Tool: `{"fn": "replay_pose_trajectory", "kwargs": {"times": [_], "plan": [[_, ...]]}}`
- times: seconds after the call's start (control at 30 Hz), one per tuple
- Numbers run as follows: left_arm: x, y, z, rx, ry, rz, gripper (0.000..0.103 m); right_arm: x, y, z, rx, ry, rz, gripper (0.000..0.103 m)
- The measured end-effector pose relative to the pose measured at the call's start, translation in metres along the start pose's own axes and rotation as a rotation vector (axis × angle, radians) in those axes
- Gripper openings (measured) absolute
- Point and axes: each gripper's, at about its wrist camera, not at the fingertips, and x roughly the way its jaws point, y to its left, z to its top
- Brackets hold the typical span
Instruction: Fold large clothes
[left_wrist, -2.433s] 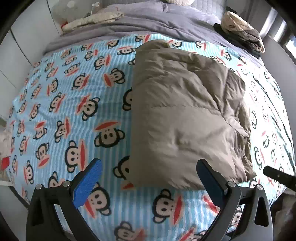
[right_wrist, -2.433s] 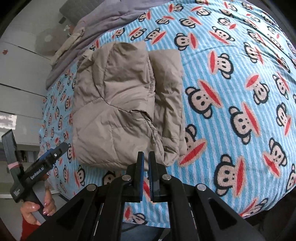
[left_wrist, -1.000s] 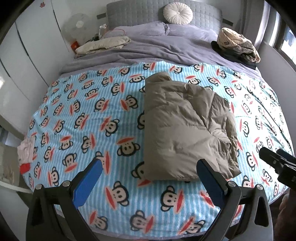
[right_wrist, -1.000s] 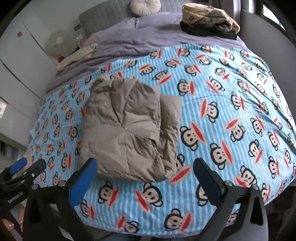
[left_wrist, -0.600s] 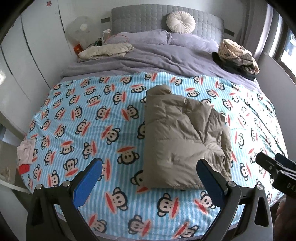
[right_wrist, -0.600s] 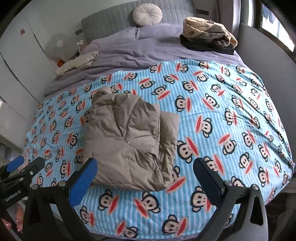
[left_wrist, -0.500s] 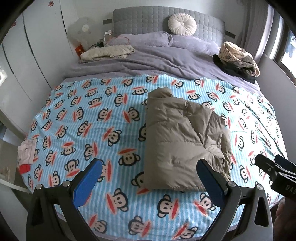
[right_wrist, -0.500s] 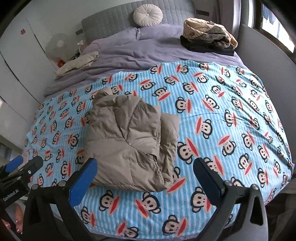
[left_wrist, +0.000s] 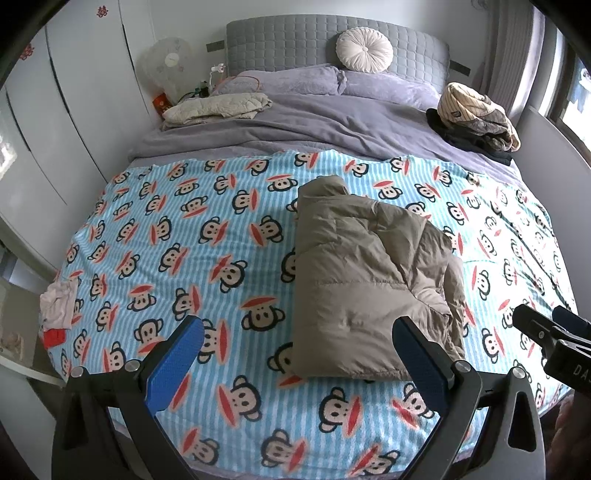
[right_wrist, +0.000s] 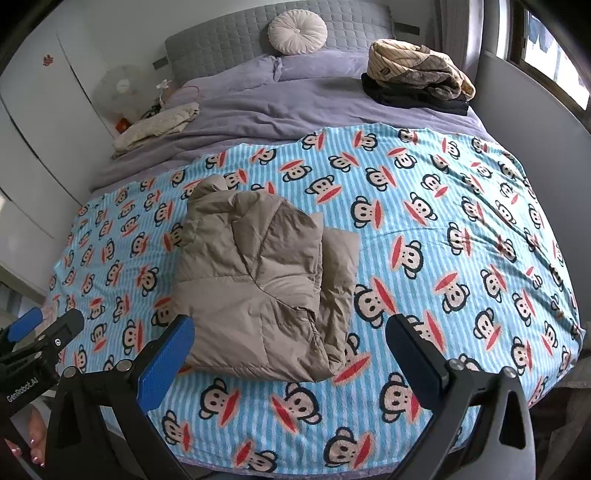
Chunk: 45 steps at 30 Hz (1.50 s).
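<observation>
Both left tongs (left_wrist: 299, 363) and right tongs (right_wrist: 290, 356) hang spread wide, empty, clear of the folded tan jacket (left_wrist: 369, 284) on the monkey-print blanket (left_wrist: 184, 240); risk: puffy filling springs loose right-side layers apart

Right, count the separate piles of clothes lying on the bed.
3: the folded tan puffer jacket on the monkey blanket, a cream garment far-left, and a striped-and-dark heap far-right. Others may be hidden.
</observation>
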Motion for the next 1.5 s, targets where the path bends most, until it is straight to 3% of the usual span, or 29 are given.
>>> {"fn": "replay_pose_trajectory", "kwargs": {"times": [1.5], "plan": [[0.005, 0.009, 0.000, 0.009, -0.006, 0.021, 0.102, 0.000, -0.001, -0.001, 0.001, 0.004, -0.002, 0.103]]}}
